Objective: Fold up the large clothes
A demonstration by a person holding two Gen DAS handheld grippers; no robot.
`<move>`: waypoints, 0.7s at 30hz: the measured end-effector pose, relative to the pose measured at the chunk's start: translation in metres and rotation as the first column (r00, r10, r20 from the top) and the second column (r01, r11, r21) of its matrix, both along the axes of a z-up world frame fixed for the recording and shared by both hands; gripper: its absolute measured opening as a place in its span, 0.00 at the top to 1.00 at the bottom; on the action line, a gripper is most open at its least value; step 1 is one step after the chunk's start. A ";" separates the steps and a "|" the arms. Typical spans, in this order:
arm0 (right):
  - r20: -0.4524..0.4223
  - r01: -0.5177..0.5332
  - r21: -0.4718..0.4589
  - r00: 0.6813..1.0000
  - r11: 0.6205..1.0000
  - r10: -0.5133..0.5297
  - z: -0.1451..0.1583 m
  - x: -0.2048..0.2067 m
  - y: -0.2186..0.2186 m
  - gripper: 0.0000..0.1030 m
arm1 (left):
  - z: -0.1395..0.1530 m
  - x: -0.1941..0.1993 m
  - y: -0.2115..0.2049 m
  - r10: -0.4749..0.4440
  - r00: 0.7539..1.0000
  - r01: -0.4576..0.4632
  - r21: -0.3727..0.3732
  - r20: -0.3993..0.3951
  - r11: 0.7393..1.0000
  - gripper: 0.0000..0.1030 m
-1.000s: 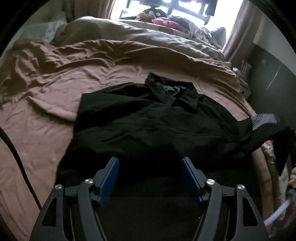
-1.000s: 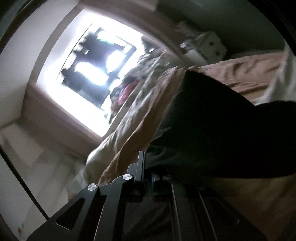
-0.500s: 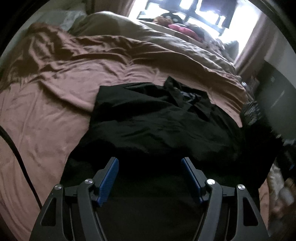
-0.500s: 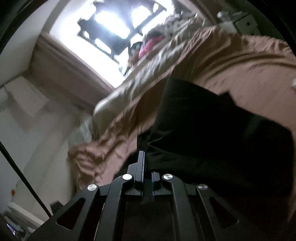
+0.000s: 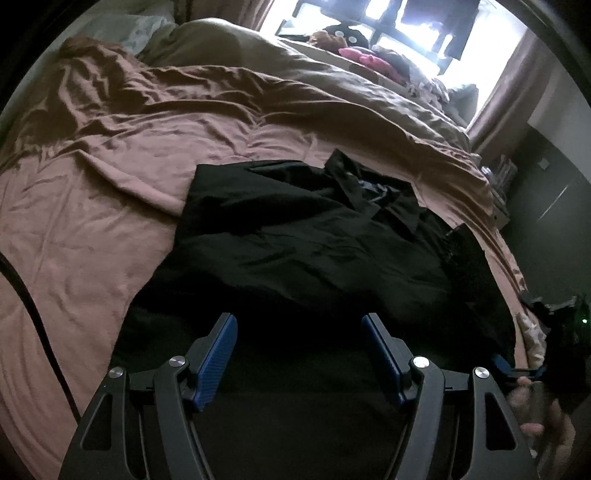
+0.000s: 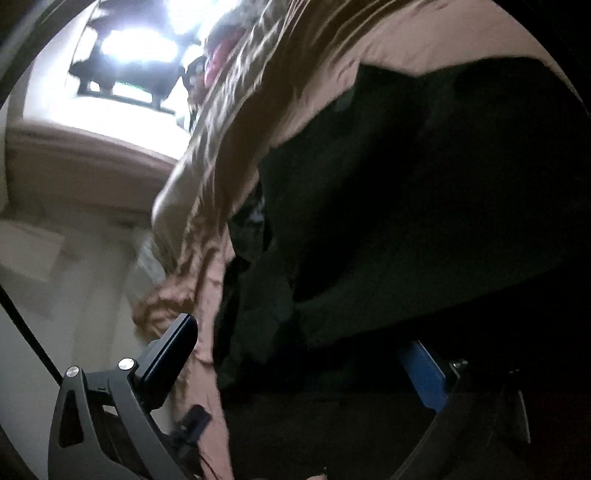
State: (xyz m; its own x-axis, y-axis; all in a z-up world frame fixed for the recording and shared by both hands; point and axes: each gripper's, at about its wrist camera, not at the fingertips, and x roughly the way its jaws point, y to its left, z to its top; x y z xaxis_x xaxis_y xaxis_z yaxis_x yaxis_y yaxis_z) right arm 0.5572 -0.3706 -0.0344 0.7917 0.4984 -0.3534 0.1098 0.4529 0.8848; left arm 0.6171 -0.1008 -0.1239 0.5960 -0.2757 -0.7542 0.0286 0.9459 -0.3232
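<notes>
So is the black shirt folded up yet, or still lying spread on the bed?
Partly folded. The black shirt lies on the brown bedspread with its left side turned in to a straight edge and the collar showing; its right side still trails toward the bed's edge.

The black collared shirt (image 5: 303, 236) lies on the wrinkled brown bed sheet (image 5: 92, 221), with its collar at the far end. Behind the sheet sits a bunched tan blanket (image 5: 332, 81). Behind that, by the bright window (image 5: 424, 33), lies a pile of pink clothes (image 5: 364, 59).
</notes>
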 end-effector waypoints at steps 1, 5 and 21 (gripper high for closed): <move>0.005 0.018 0.020 1.000 1.000 -0.018 -0.001 -0.007 -0.006 0.00 | 0.002 -0.002 -0.003 -0.005 1.000 0.005 0.000 0.008 1.000 0.31; -0.034 0.157 0.013 0.987 0.987 -0.157 -0.009 -0.034 -0.036 0.00 | 0.008 -0.006 -0.009 -0.015 0.999 0.014 0.012 0.032 1.000 0.31; 0.004 0.400 0.033 0.917 0.916 -0.400 -0.013 -0.039 -0.041 0.88 | 0.009 -0.001 0.009 0.052 0.998 -0.052 0.001 0.044 0.999 0.31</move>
